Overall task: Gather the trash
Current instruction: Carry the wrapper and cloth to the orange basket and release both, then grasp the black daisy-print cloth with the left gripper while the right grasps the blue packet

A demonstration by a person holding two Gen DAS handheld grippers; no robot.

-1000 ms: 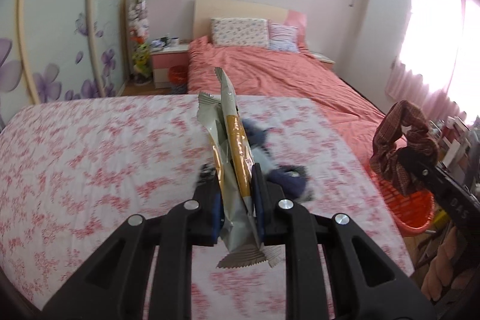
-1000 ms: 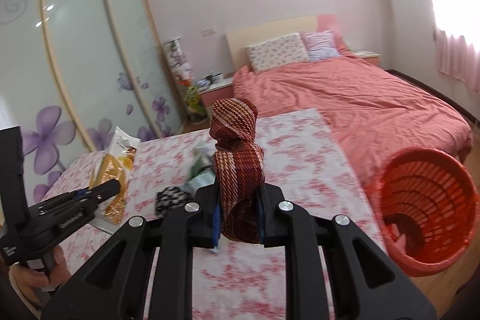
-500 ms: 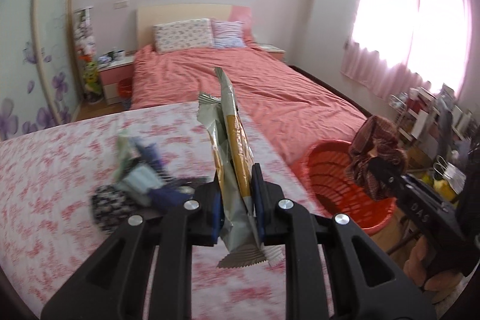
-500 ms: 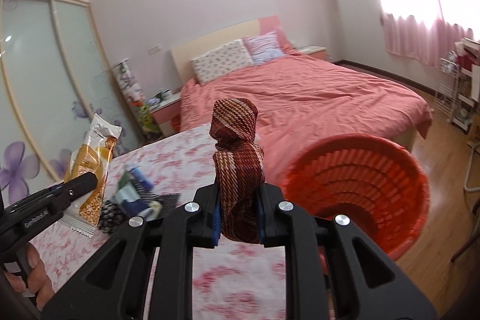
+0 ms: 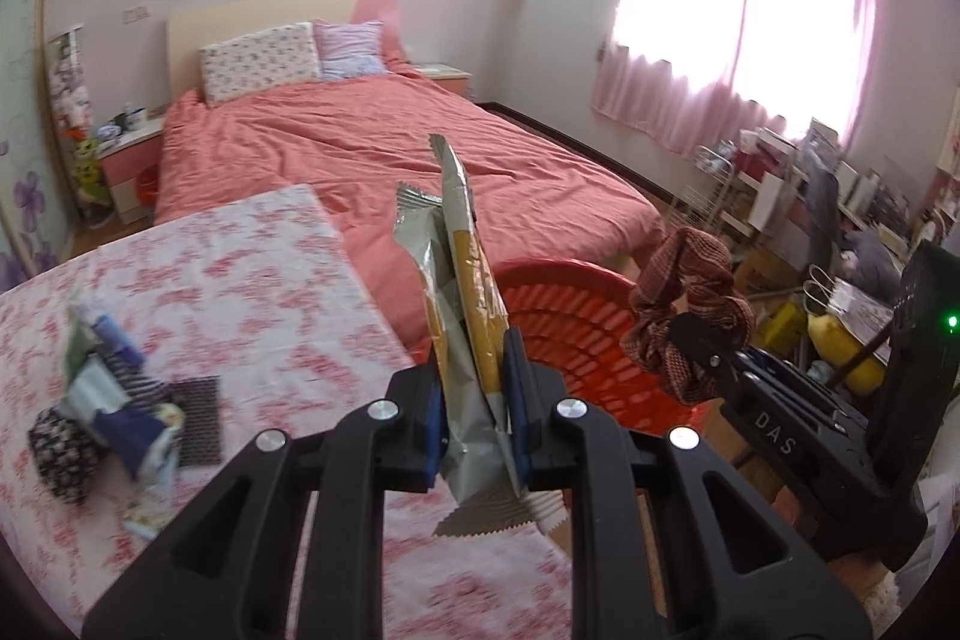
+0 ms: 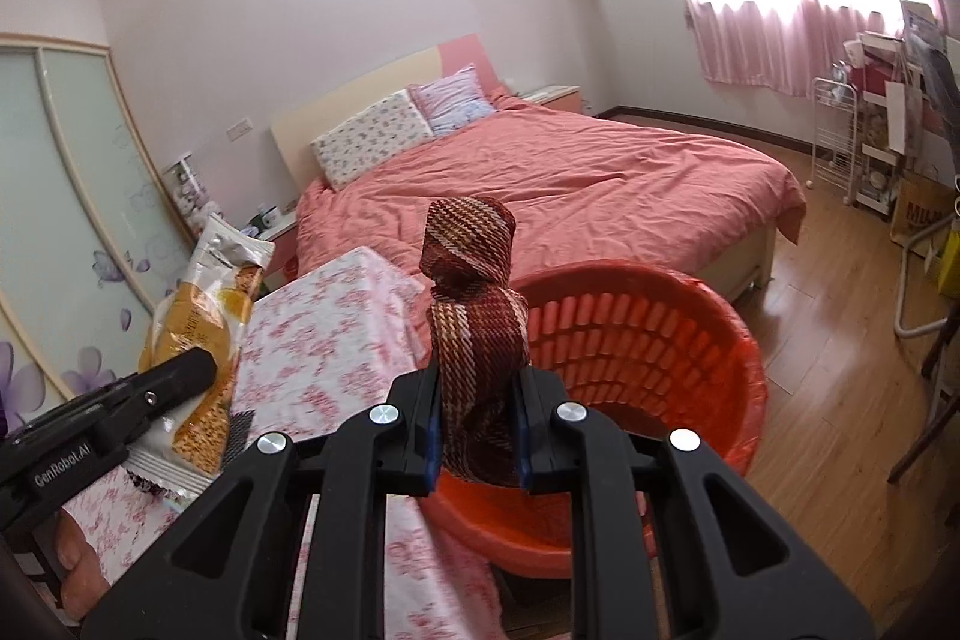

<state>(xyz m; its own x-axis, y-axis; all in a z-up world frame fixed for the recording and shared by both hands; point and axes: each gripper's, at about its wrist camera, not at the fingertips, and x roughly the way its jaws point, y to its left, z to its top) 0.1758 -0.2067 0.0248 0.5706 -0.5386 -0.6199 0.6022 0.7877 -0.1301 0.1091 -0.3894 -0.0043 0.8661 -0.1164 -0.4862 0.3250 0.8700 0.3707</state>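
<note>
You are carrying one piece of trash in each hand, and both are heading for the red basket (image 6: 708,340), which is standing on the floor just off the corner of the table (image 5: 252,280) with the floral cloth. Your left gripper (image 5: 474,424) is holding the snack wrapper (image 5: 462,292) with its fingers narrowed onto the lower part, so the long foil body is sticking up toward twelve o'clock and the serrated end is hanging out below; pinching it low like that is keeping the flimsy packet stiff enough to travel. In that same left view the basket is showing behind the wrapper, at about two o'clock from the fingers. Your right gripper (image 6: 477,430) is clamped on the brown striped cloth scrunchie (image 6: 474,304), fingers narrowed around its bunched lower half, and it is hanging right in front of the basket's open mouth, probably close to where it can be let go. The wrapper looks a little further from the rim. A small heap of leftover trash (image 5: 114,400) is lying on the table at nine o'clock in the left view, so more trips seem needed.
</note>
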